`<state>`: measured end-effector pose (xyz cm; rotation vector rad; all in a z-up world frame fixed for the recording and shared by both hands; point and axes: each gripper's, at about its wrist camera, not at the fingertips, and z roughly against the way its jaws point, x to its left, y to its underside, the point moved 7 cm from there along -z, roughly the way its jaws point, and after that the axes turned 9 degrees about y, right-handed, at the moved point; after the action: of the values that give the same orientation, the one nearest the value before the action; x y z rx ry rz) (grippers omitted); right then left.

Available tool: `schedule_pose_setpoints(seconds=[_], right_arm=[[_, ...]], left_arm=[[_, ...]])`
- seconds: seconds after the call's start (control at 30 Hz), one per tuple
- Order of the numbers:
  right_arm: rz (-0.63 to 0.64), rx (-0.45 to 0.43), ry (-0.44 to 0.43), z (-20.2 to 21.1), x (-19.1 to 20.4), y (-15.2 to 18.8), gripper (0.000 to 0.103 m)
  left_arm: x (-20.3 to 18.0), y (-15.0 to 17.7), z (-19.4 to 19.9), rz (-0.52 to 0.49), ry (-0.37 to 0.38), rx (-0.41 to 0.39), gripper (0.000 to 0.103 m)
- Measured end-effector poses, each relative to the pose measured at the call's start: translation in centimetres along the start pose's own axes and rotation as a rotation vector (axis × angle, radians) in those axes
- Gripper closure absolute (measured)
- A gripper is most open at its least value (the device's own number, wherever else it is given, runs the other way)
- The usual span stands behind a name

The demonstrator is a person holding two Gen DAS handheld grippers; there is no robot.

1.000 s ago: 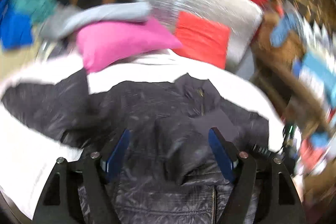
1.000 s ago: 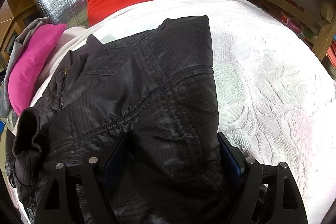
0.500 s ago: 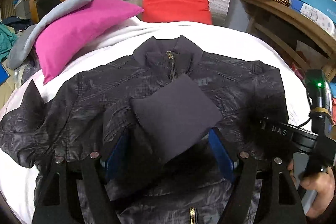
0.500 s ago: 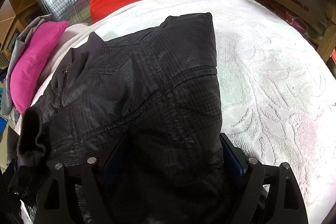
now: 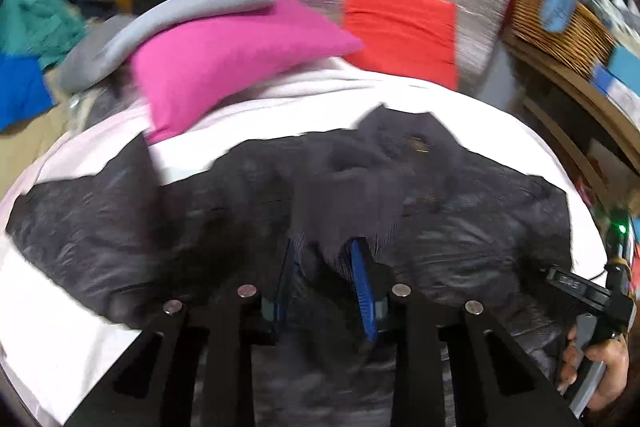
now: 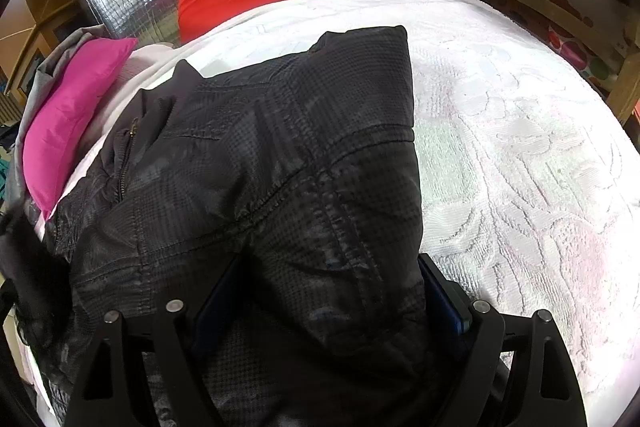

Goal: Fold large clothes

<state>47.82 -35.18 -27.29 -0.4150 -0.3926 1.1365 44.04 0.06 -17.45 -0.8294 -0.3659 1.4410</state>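
- Right now the left gripper (image 5: pixel 326 279) has its blue pads drawn close together, pinching the dark knit cuff (image 5: pixel 344 195) of the black jacket (image 5: pixel 460 227).
- Jacket lies spread on the white bedspread (image 6: pixel 520 155), collar toward twelve o'clock.
- Right gripper (image 6: pixel 328 291) stands wide apart, straddling the folded sleeve (image 6: pixel 340 187).
- Pink pillow (image 5: pixel 224 63) at ten o'clock, red pillow (image 5: pixel 400 31) at one.
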Motion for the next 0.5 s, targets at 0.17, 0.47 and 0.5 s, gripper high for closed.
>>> schedule_pose_setpoints(seconds=[0.17,0.47,0.5], right_arm=[[0.001,0.003,0.004,0.0,0.1,0.0,0.016],[-0.026,0.021,-0.005,-0.2,-0.1,-0.6,0.019],[-0.032,0.017,-0.004,0.0,-0.3,-0.7,0.022]], left_arm=[[5.3,0.8,1.9,0.164,0.045,0.015,0.064],[7.6,2.2,1.0,0.226,0.024,0.065,0.050],[7.8,2.5,0.6,0.216,-0.002,0.081,0.050]])
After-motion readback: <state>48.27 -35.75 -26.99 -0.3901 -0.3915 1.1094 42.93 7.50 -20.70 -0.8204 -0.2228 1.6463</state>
